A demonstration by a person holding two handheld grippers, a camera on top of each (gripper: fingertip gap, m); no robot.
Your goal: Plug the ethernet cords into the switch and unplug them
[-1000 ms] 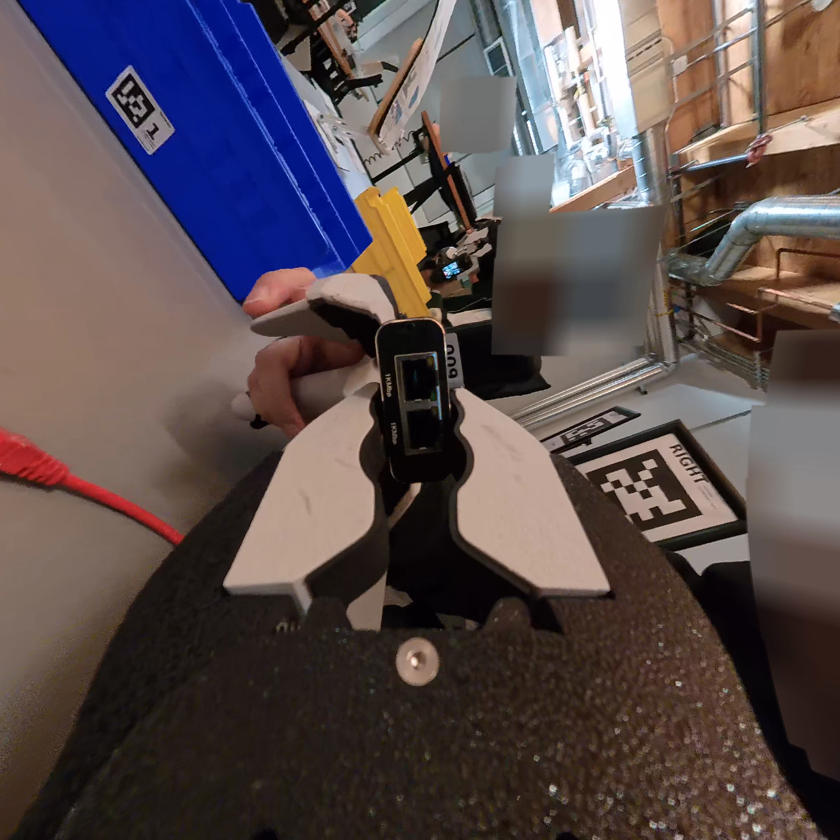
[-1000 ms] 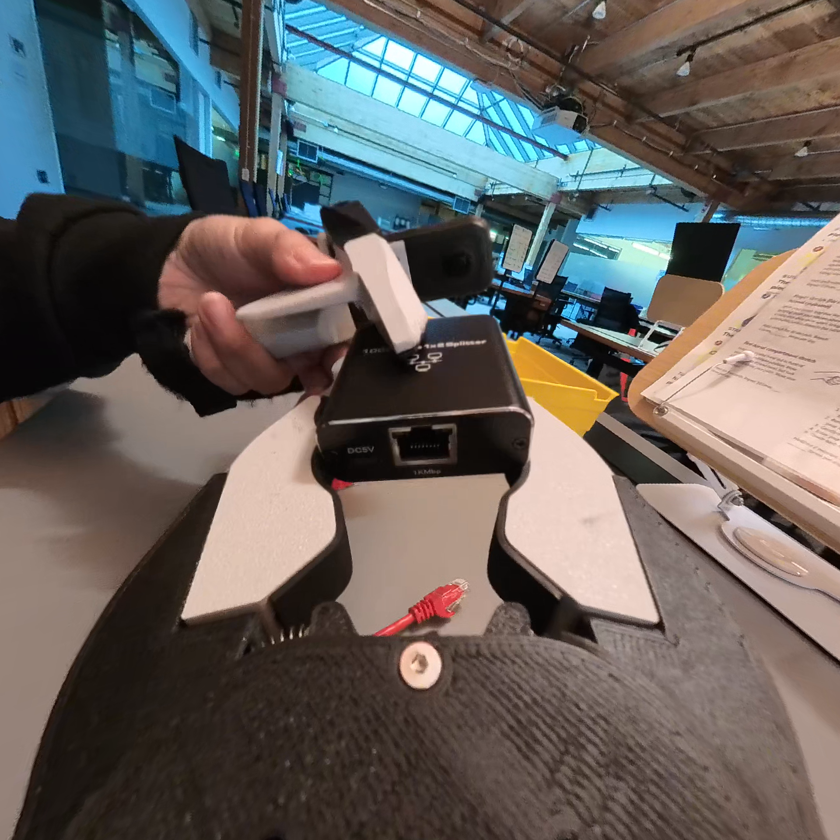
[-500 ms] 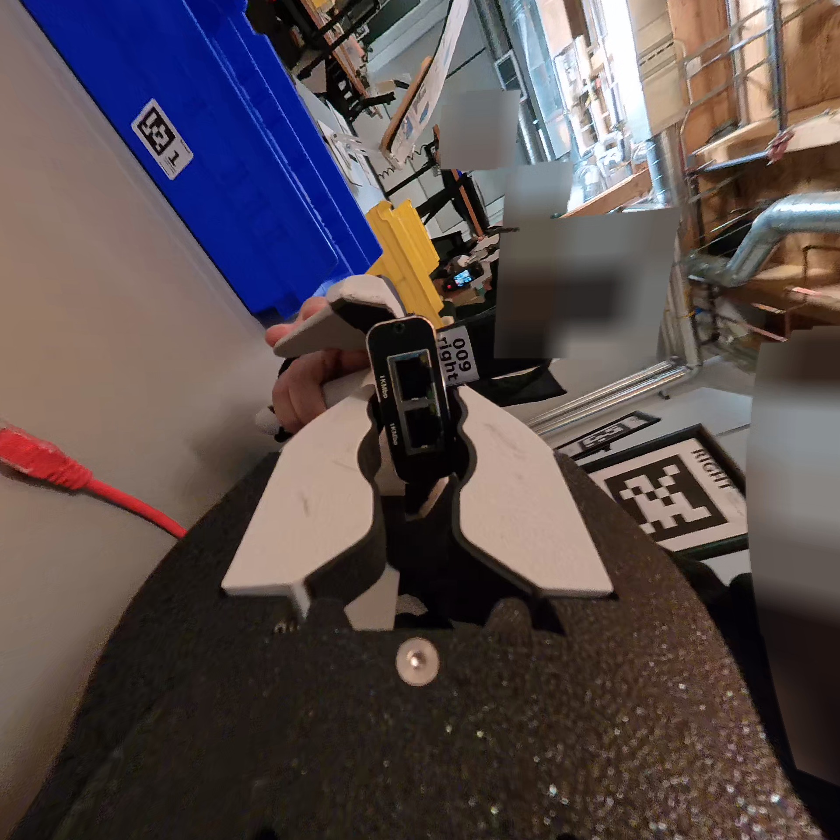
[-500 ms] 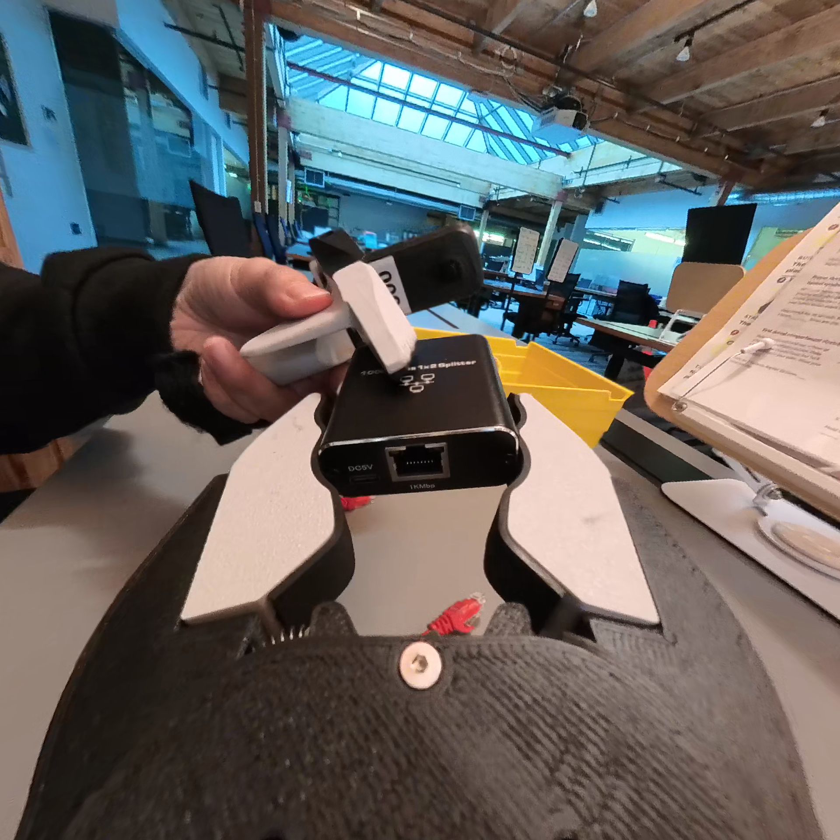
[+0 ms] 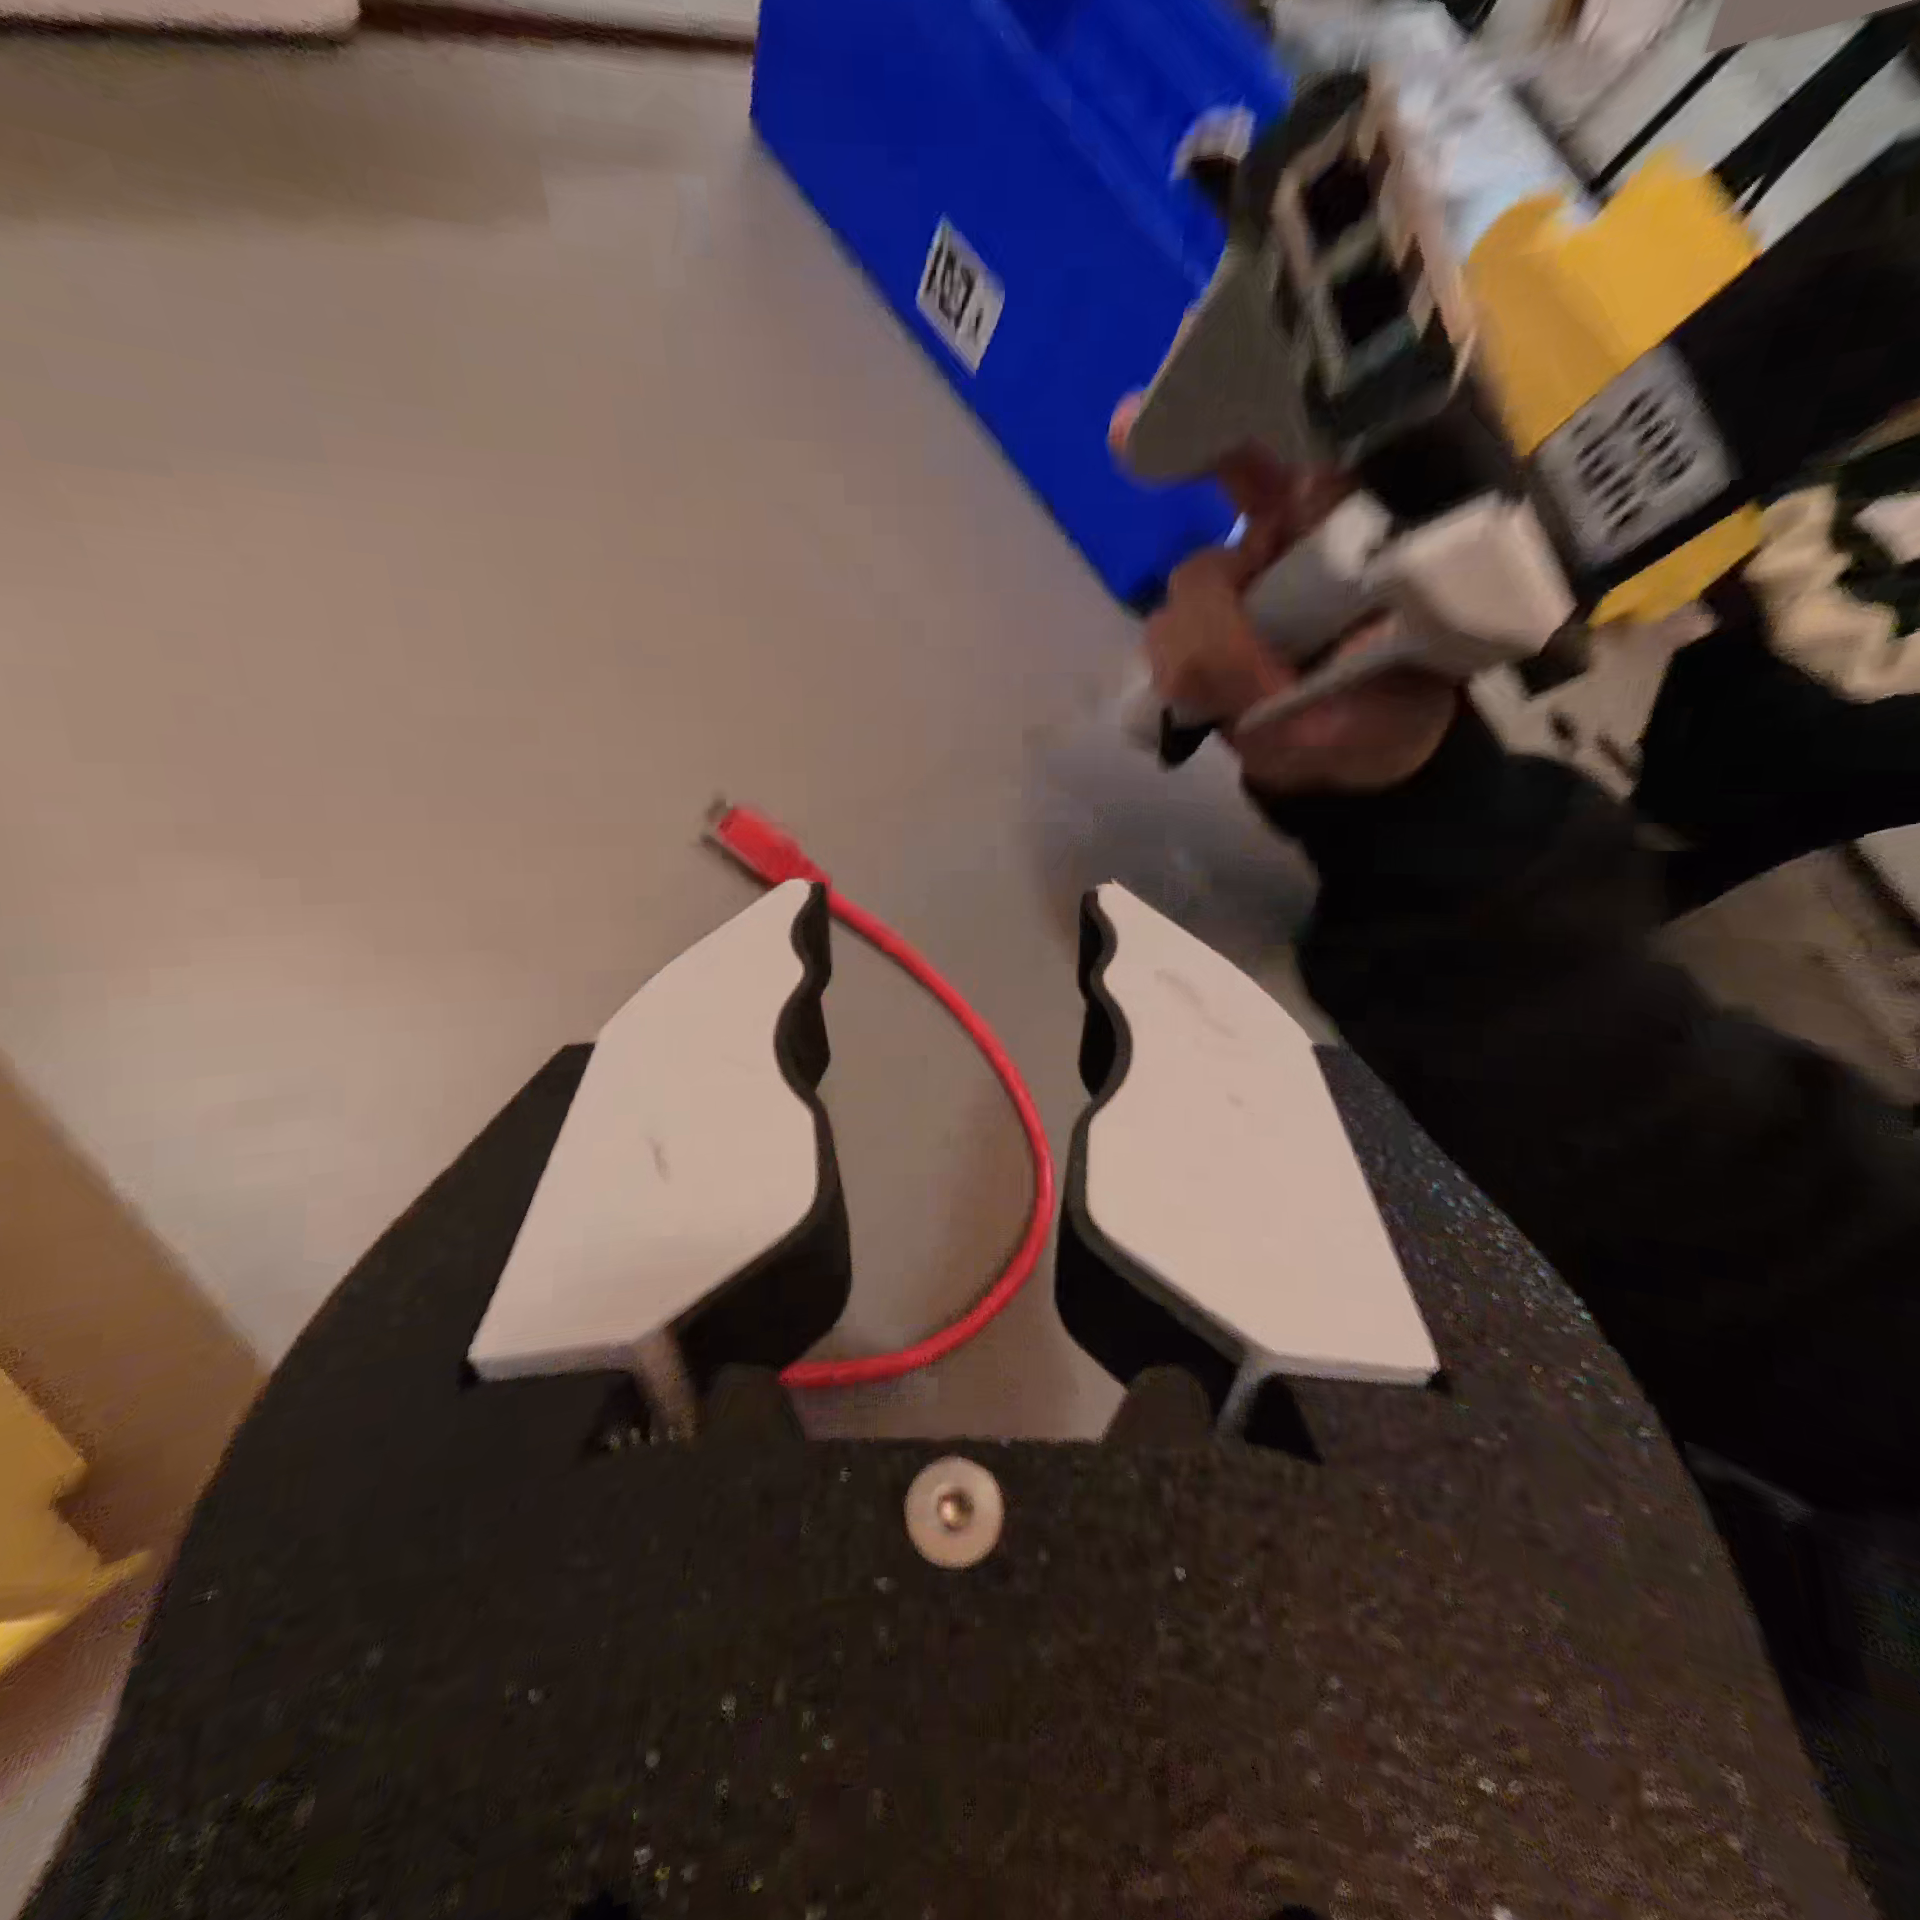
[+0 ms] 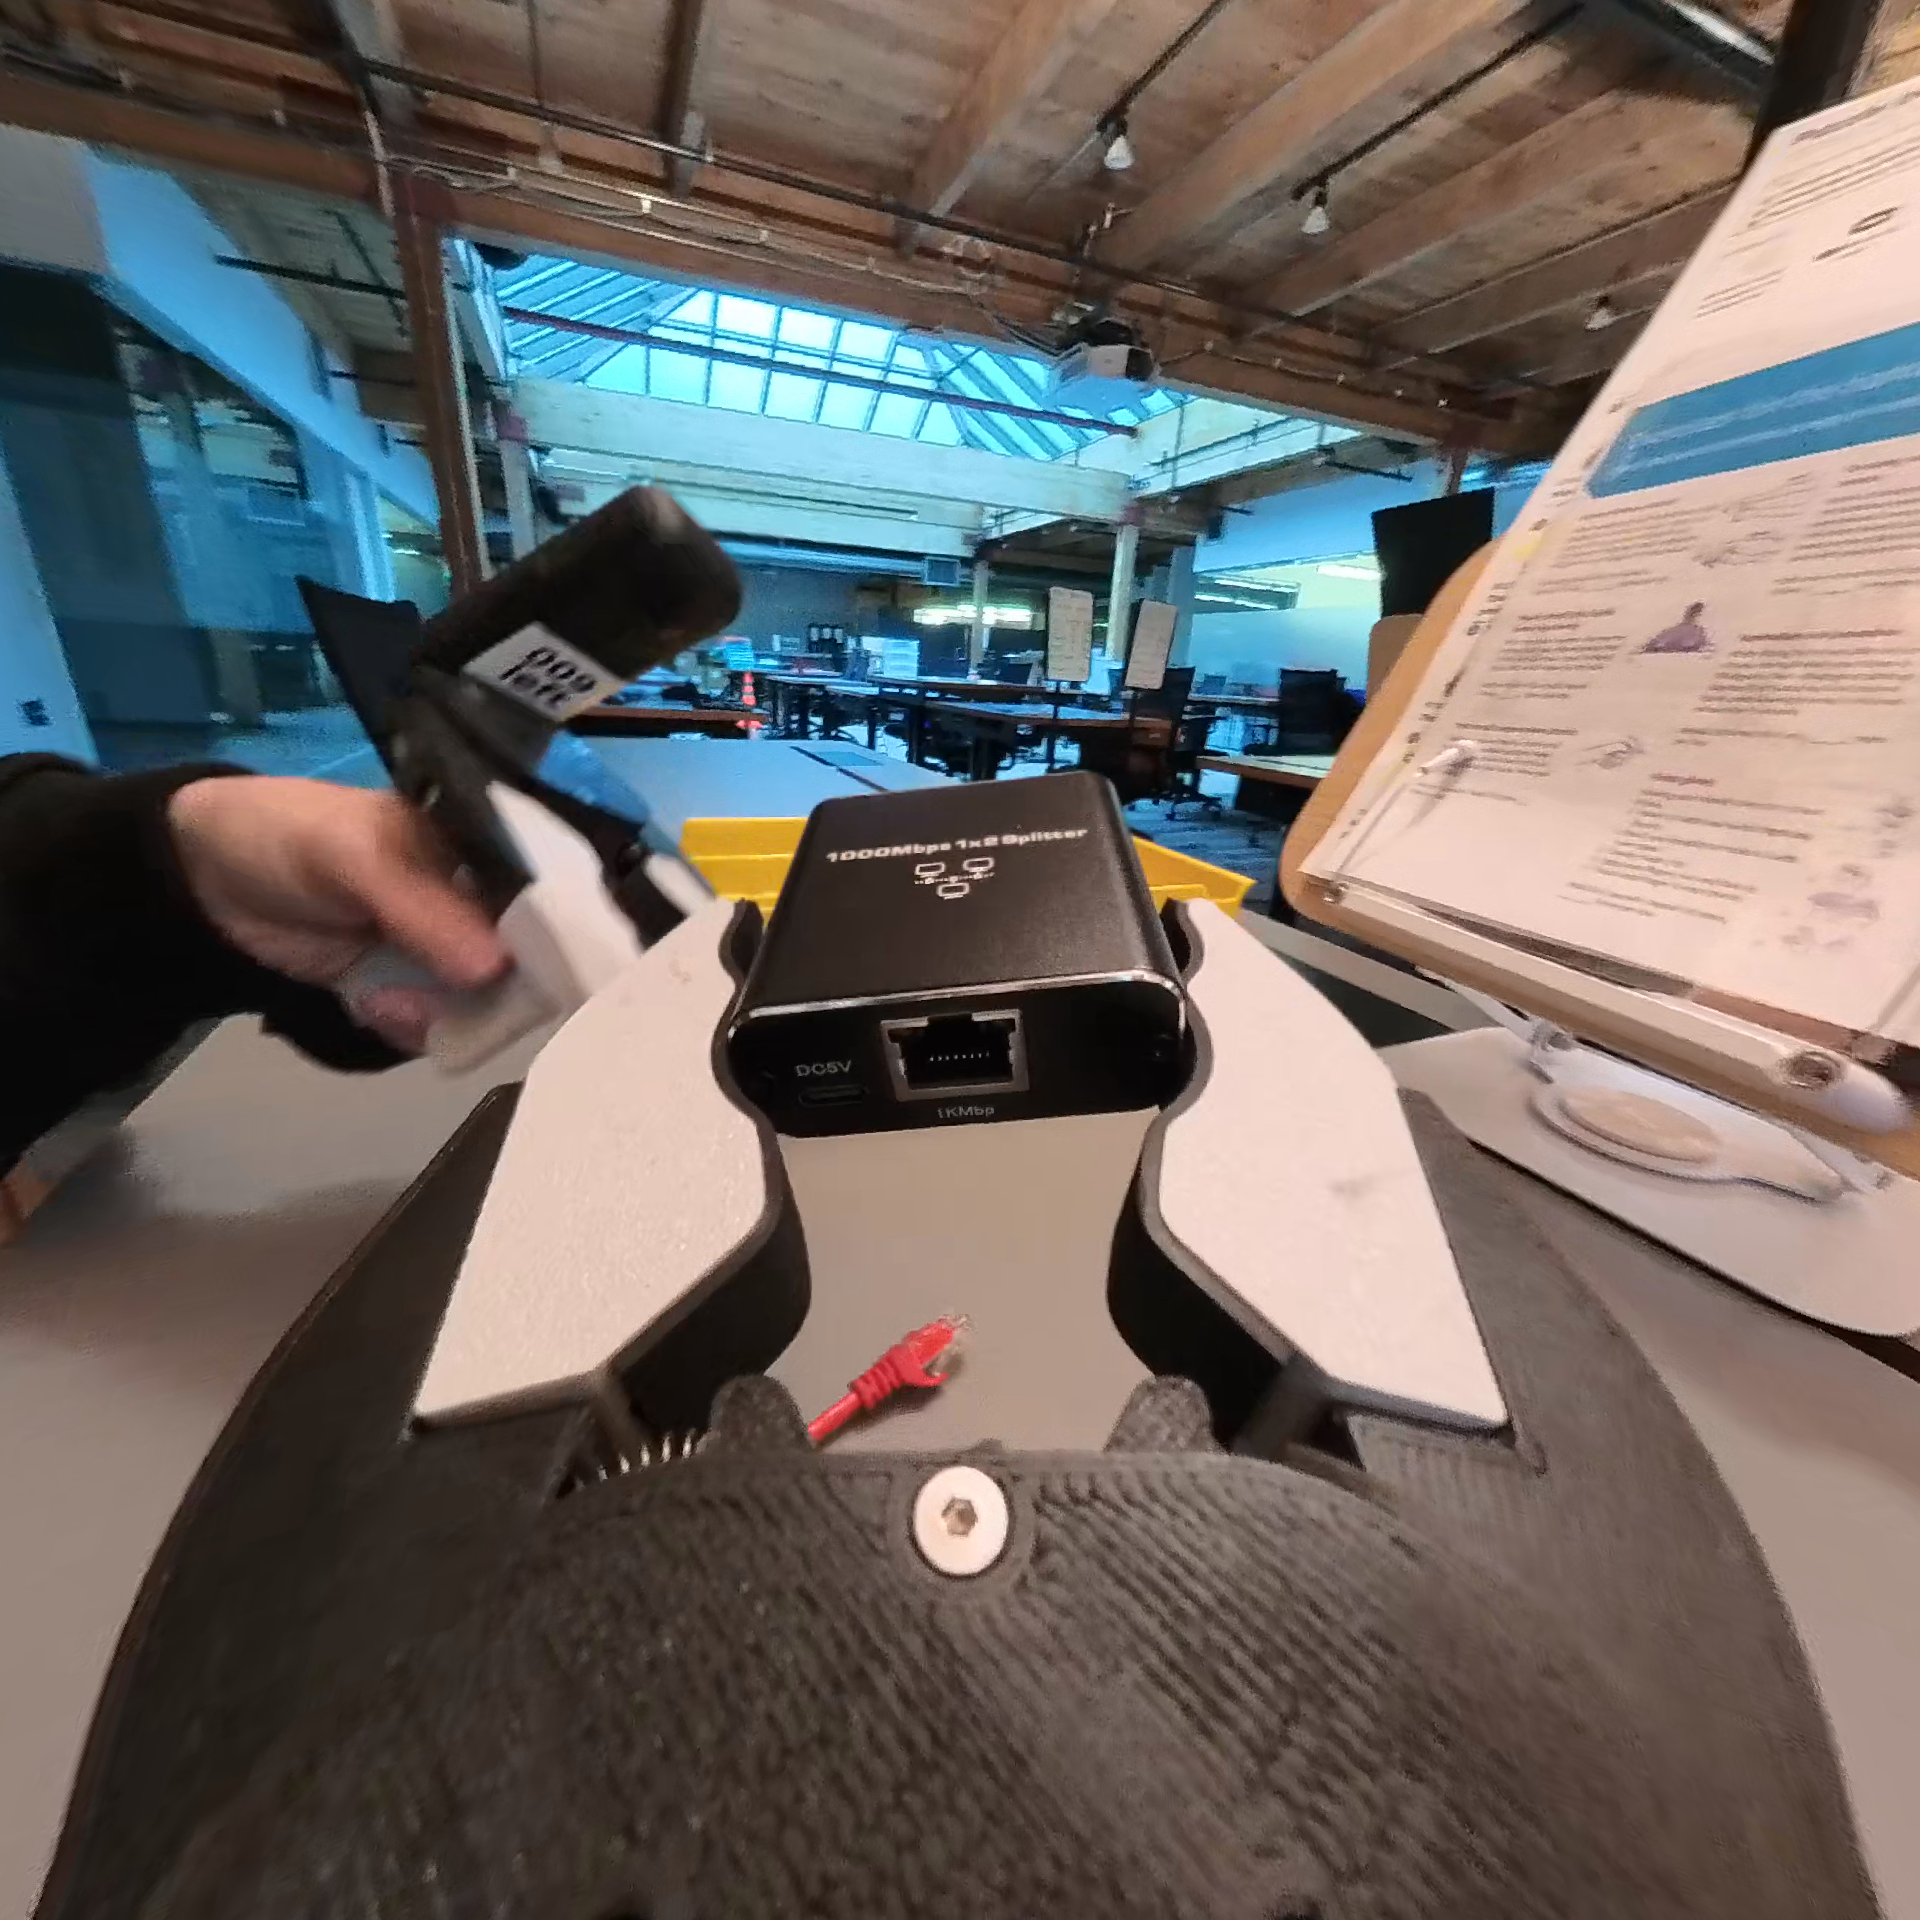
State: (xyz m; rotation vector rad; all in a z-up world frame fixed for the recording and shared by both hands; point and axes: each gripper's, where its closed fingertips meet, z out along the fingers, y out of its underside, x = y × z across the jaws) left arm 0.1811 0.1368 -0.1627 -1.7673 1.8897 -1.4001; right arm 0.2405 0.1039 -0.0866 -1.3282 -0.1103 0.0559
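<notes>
Left gripper (image 5: 954, 899) first: its jaws stand well apart with nothing between them but counter (image 5: 416, 623) and a loop of red ethernet cord (image 5: 1023, 1132) curving through the gap. The cord's plug (image 5: 756, 840) lies flat just past the left fingertip, at centre frame, pointing to the upper left.

Over to the right gripper (image 6: 961, 920), and here the jaws are clamped on the switch (image 6: 961, 935), a small black metal box pinched by its two long sides, with one port (image 6: 951, 1051) looking straight back at the camera. In the left wrist view the same box sits at upper right, badly smeared by motion, so I can only say it seems to show two stacked ports on its far face.

How will these handle? The switch looks rigid, light and smooth-skinned, so I judge it could twist in the grip when a plug is pushed in; the side hold leaves both port faces clear. The cord looks thin and floppy, and it likely won't push straight if taken along its length. The place to take it, I'd say, is the stiff moulded boot right behind the plug, leaving the latch tab free.

Outward now: a second red plug (image 6: 914, 1356) lies on the counter low in the right wrist view, between the finger bases. A blue bin (image 5: 997, 239) sits at top centre of the left view, a yellow bin (image 6: 727, 852) behind the switch, and a document stand (image 6: 1662, 675) at right.
</notes>
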